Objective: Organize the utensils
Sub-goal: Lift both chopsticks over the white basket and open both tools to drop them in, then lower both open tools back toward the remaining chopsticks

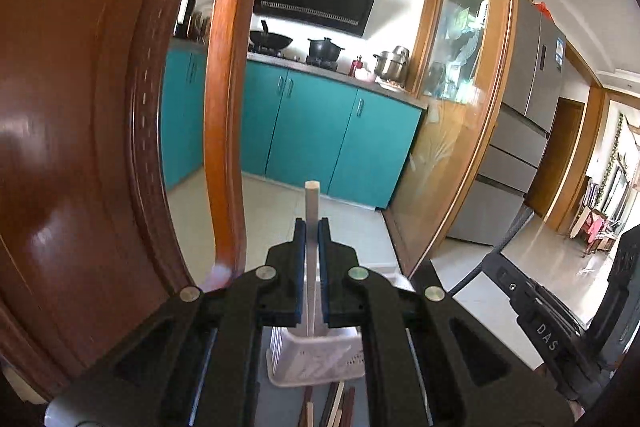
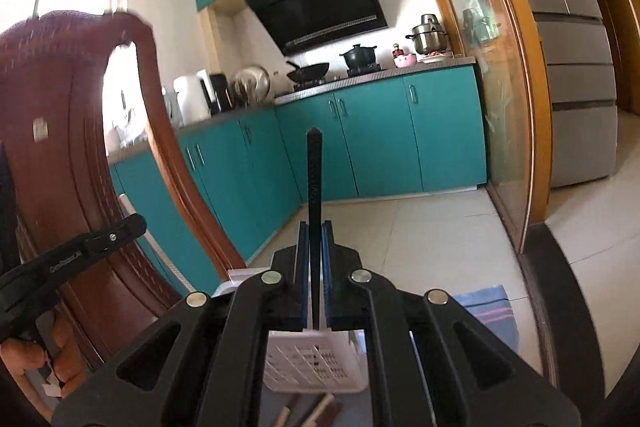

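Note:
My left gripper [image 1: 312, 227] is shut on a pale wooden chopstick [image 1: 311, 201] that sticks up and forward between its blue pads. My right gripper [image 2: 315, 229] is shut on a black chopstick [image 2: 314, 179] standing upright past its fingertips. Below each gripper sits a white slotted plastic utensil basket [image 1: 316, 363] [image 2: 316, 363]. Several loose chopsticks [image 1: 332, 407] [image 2: 308, 411], brown and pale, lie on the surface in front of the basket. Both grippers are raised above the basket, pointing toward the kitchen.
A dark wooden chair back [image 1: 80, 147] [image 2: 80, 147] stands close on the left. A blue striped cloth [image 2: 490, 311] lies at the right. The other hand-held gripper [image 1: 560, 327] [image 2: 72, 255] shows at each view's edge, with a hand [image 2: 28, 359] on it. Teal cabinets [image 1: 320, 131] lie ahead.

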Available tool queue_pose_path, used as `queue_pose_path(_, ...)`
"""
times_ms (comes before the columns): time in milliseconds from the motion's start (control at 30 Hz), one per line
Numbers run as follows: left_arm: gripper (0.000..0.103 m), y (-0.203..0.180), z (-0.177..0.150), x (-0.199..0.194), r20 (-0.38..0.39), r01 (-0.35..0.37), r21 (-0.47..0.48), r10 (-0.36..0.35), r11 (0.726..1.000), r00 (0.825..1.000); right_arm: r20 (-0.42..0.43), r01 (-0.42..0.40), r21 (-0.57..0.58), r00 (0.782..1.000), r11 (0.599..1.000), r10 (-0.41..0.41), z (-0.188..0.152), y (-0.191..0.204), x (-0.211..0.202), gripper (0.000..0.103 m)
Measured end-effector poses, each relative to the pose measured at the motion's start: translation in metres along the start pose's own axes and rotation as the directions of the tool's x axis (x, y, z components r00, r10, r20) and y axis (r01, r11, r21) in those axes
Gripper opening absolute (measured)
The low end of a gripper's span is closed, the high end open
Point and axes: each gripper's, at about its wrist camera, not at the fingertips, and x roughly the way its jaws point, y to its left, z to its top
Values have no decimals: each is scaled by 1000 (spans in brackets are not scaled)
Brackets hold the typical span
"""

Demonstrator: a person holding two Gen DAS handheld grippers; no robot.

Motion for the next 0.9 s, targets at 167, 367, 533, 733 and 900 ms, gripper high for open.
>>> queue_pose_path(167, 28, 6, -15, -6, 18, 26, 16, -26, 1000, 999, -27, 7, -37, 1000, 999, -8, -13, -4, -10, 50)
queue_pose_path(367, 31, 31, -40, -50, 107, 45, 31, -49, 998, 993, 28, -135, -61, 990, 989, 137, -27, -8, -56, 53)
queue_pose_path(533, 33, 45, -72, -30, -46, -61, 64, 64, 996, 997, -301, -177, 30, 937, 984, 178, -73, -7, -3, 47)
queue_pose_path(733, 33, 49, -112, 26, -379, -51, 62, 71, 997, 923, -690, 1, 59, 722, 998, 40, -158, 0, 80, 24)
queue_pose_path(900, 39, 43, -136, 45, -486, -54, 113, 103, 992, 868, -706, 4, -37, 708, 999, -29, -159, 18, 79, 23)
